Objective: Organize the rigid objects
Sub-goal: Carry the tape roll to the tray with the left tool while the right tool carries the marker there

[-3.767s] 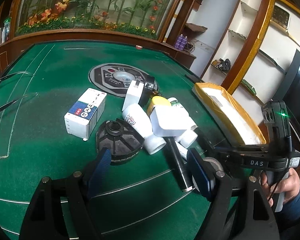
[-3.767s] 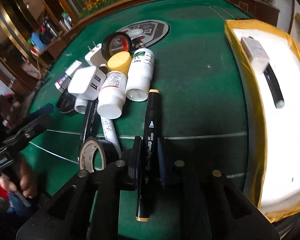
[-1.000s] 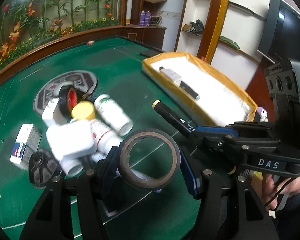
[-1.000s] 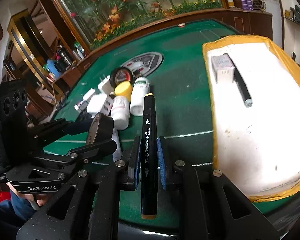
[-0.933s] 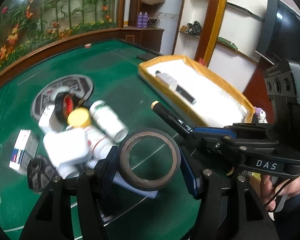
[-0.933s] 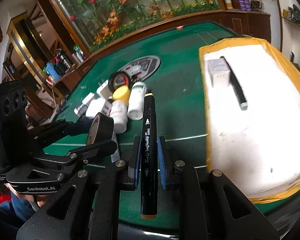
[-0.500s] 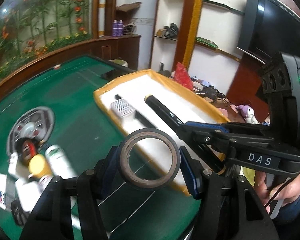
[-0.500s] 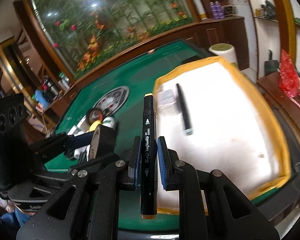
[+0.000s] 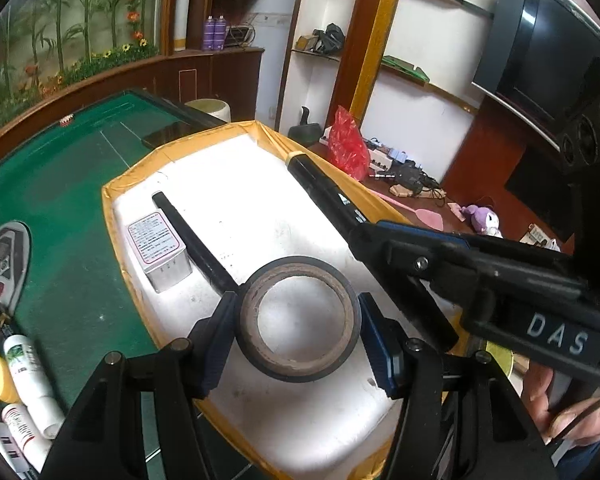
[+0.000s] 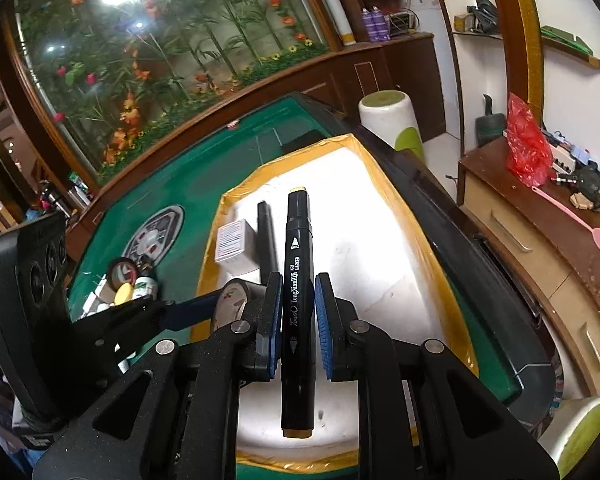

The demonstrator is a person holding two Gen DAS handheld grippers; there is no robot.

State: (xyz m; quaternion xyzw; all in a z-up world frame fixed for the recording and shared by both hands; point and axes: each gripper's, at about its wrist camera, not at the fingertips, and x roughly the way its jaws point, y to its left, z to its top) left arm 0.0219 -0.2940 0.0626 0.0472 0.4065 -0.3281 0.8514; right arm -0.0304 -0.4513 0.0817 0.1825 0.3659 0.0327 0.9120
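Over the tray [image 9: 116, 188], both loads carried side by side. Left hand-held gripper [image 9: 298, 326] clamped on the tape roll [image 9: 298, 364], pads pressing the outer rim at opposite sides, roll held on edge with its open core facing the camera. Right hand-held gripper [image 10: 298, 316] squeezed tight on the marker [image 10: 298, 240], pads on the barrel somewhat below its middle, long end projecting forward over the white tray floor.

Tape roll: probably light, stiff enough across its width thanks to the cardboard core, smooth and a bit slick on the outer wrap. Best taken as now, across the full width at the rim; likely to roll away if dropped on edge, so better laid flat.

Marker: light, rigid plastic, smooth and flat-sided, apt to pivot if pinched near one end. Grip close to mid-barrel looks sound; caps at both ends best left untouched.

Already in the tray: a small box [image 9: 158, 250] and a dark pen [image 9: 192, 242], touching side by side toward the far left part. Free white floor nearer and to the right, probably enough for both items without knocking those two. Bottles [image 9: 28, 376] and other items waiting on the green bench [image 9: 60, 184], well apart from the tray.
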